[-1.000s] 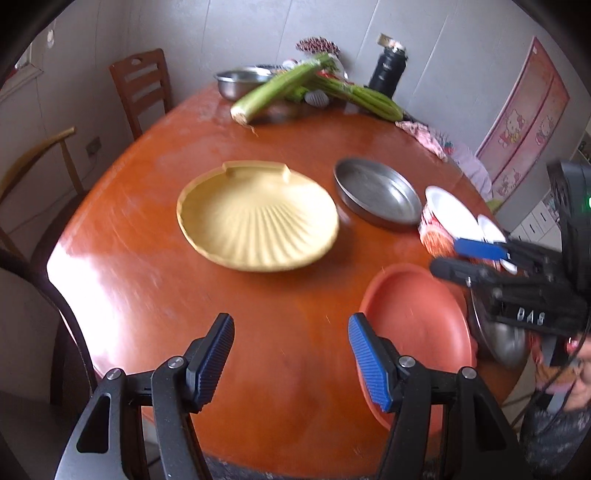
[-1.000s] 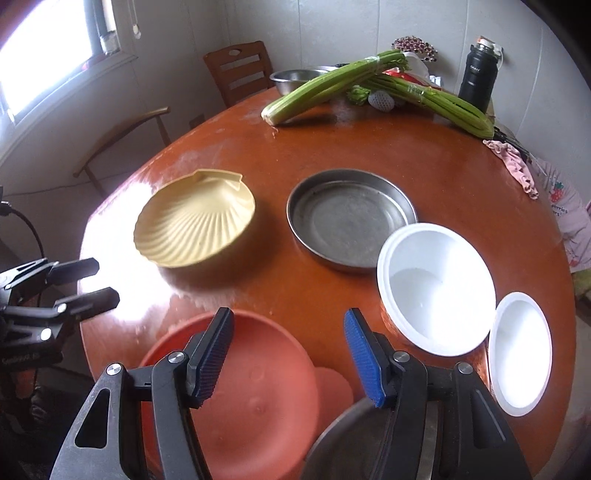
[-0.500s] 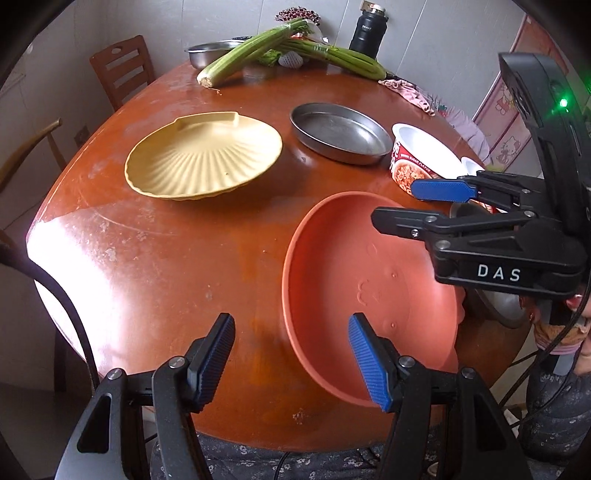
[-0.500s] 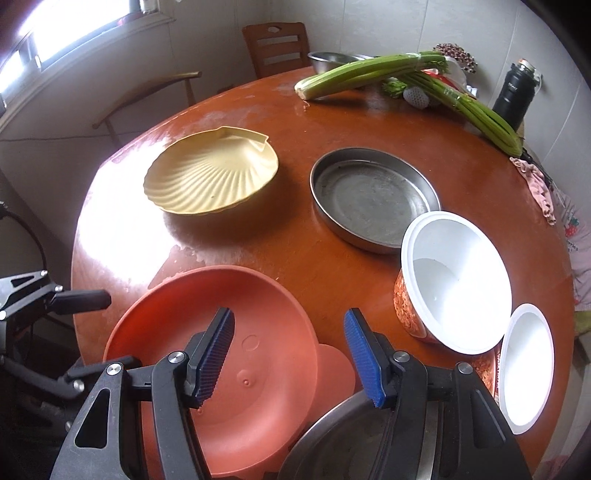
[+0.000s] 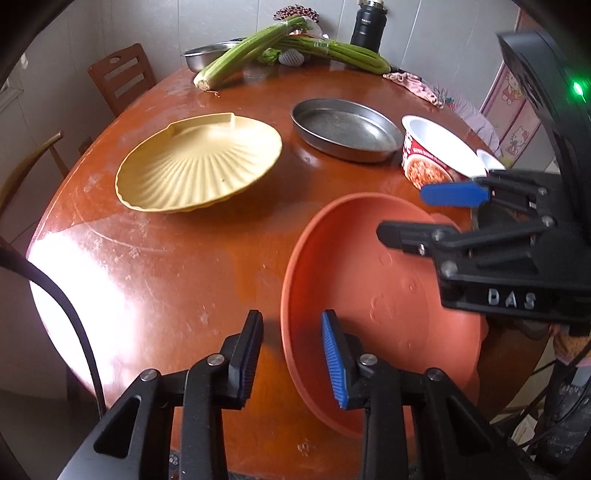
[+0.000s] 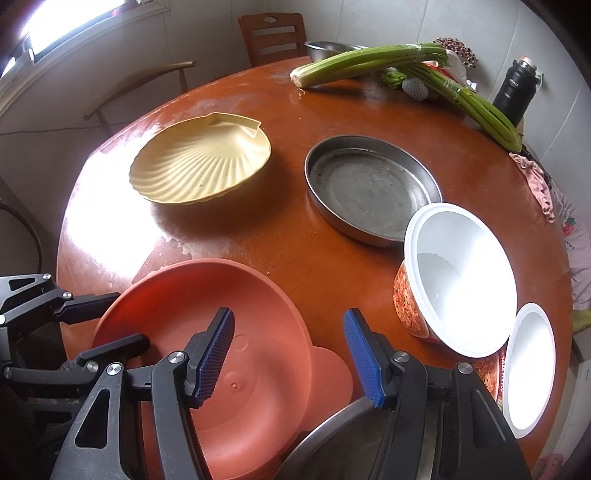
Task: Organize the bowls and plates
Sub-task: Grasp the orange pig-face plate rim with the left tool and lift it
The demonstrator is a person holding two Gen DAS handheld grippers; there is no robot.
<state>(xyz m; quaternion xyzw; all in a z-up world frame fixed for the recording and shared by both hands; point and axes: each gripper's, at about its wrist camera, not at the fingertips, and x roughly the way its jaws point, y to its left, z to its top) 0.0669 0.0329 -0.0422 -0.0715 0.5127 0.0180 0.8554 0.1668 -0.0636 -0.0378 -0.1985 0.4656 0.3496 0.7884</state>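
Far left, wooden chair (image 5: 122,79) stood behind round wooden table (image 5: 166,258). Yellow shell-shaped plate (image 5: 199,162) sat on the table's left half, well apart from the other dishes.

Left gripper (image 5: 291,321) came in at the near left edge. Its jaws had just closed down narrow, with the left rim of the orange plate (image 5: 369,295) between them: one finger outside the rim, the blue pad of the other over the inside. It read as a clamp on that rim.

The orange plate lay at the near edge of the table, in front of both grippers. Its right side overlapped a smaller orange disc (image 6: 332,380).

Right gripper (image 6: 289,314) hovered above the orange plate's right part, jaws partly apart, nothing between the pads. The rim of a steel bowl (image 6: 332,435) showed just below it at the near edge, mostly hidden by the fingers.

Centre back, two celery bunches (image 5: 240,55) lay crossed, one resting on another steel bowl (image 5: 207,55). Round steel pan (image 5: 343,129) sat mid-table, right of the shell plate. Black flask (image 5: 367,26) stood against the wall.

Further right, an empty instant-noodle bowl (image 6: 458,284) with a white inside stood just beside the pan. A smaller white cup (image 6: 532,369) sat just beside it at the table's right edge; touching or not, could not tell. Pink cloth (image 6: 535,181) hung over the far right edge.
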